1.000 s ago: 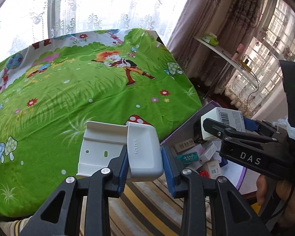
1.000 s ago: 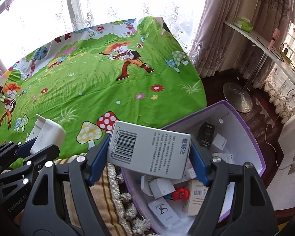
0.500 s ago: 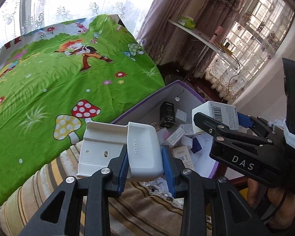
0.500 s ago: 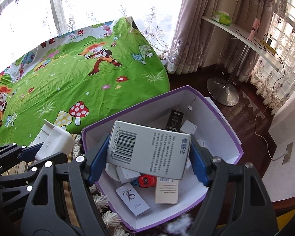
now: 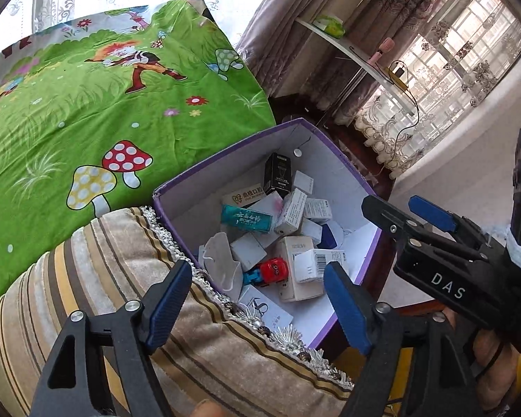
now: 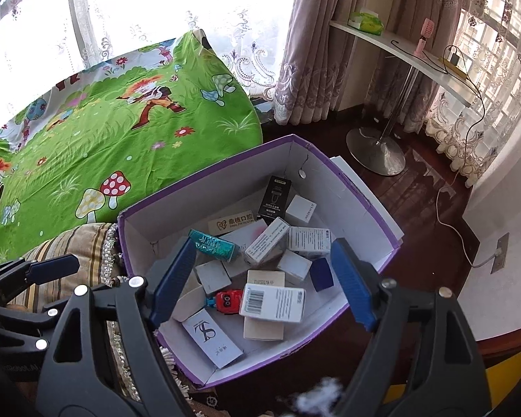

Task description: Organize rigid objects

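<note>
Jaws of my left hand-held gripper (image 5: 257, 299) and right hand-held gripper (image 6: 264, 281) were opening, pinching nothing, above the purple box (image 6: 205, 187) where the barcoded carton (image 6: 272, 302) lay.

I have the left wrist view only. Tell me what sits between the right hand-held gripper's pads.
Observer: Nothing. The right hand-held gripper has its jaws opening over the purple box, and its pads touch none of the cartons below.
Operator: Check the floor beyond that box.
Observer: A round metal stand base sits on the dark wood floor, past the box's far corner.
Operator: Look for cables down there.
Observer: A white cable crosses the floor and runs to a wall socket low on the right wall.
</note>
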`<state>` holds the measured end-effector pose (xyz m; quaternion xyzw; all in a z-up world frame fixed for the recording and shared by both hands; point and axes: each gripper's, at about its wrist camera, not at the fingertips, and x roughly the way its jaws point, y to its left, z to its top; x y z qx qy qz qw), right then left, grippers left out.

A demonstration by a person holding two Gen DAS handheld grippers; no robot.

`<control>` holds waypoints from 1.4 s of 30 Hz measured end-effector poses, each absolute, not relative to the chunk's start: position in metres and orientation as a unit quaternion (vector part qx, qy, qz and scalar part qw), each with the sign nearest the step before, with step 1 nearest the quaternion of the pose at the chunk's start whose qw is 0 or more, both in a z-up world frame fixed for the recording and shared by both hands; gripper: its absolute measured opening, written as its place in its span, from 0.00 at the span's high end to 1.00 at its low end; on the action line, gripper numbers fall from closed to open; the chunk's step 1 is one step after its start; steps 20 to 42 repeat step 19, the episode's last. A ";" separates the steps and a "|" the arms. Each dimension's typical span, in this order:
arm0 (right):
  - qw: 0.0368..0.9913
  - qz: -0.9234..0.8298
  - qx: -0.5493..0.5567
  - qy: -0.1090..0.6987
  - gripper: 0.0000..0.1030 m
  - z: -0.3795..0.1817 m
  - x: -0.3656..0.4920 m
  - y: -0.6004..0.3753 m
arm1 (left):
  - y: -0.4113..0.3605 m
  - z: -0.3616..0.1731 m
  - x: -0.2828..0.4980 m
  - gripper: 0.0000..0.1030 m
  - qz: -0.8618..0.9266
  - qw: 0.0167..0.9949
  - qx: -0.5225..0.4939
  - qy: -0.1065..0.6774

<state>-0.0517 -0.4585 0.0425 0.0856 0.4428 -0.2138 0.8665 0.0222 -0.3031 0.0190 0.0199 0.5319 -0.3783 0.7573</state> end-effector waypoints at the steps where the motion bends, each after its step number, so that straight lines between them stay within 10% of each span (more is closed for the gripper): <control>1: 0.867 -0.214 0.086 0.443 0.20 0.043 -0.054 -0.459 | -0.304 0.019 0.021 0.19 -0.380 0.757 0.020 0.531; 15: 0.865 -0.214 0.095 0.443 0.20 0.042 -0.061 -0.462 | -0.314 0.029 0.009 0.02 -0.382 0.771 0.061 0.506; 42: 0.864 -0.215 0.097 0.444 0.20 0.041 -0.061 -0.463 | -0.320 0.033 -0.002 0.02 -0.398 0.775 0.079 0.485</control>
